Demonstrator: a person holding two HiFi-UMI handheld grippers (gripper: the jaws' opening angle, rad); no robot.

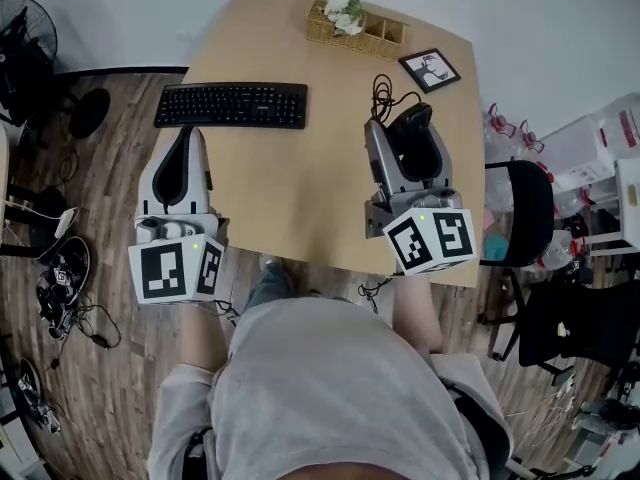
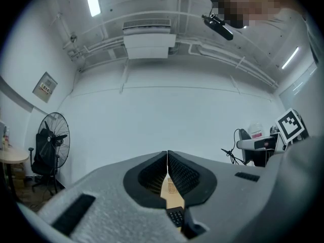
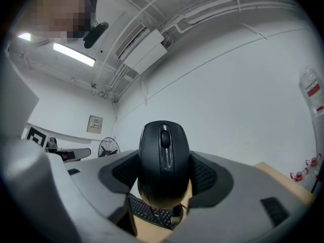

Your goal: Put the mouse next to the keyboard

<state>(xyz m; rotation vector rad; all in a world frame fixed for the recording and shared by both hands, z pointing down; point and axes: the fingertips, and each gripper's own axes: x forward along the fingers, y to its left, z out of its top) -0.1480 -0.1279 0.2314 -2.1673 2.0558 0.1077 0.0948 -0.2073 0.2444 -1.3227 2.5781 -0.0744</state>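
At far edge of table (image 1: 300,198): basket (image 1: 372,36) holds flowers (image 1: 344,10). Right gripper (image 1: 400,128) jaws clamp mouse (image 3: 163,161); left gripper (image 1: 187,138) jaws closed, empty.

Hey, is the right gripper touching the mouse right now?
Touching. The right gripper view shows the right gripper closed on the mouse, with both jaws pressed against its sides and no gap on either side.

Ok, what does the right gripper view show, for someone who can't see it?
A black mouse is clamped between the right gripper's grey jaws, scroll wheel facing the camera. Below peeks a black keyboard on a wooden table.
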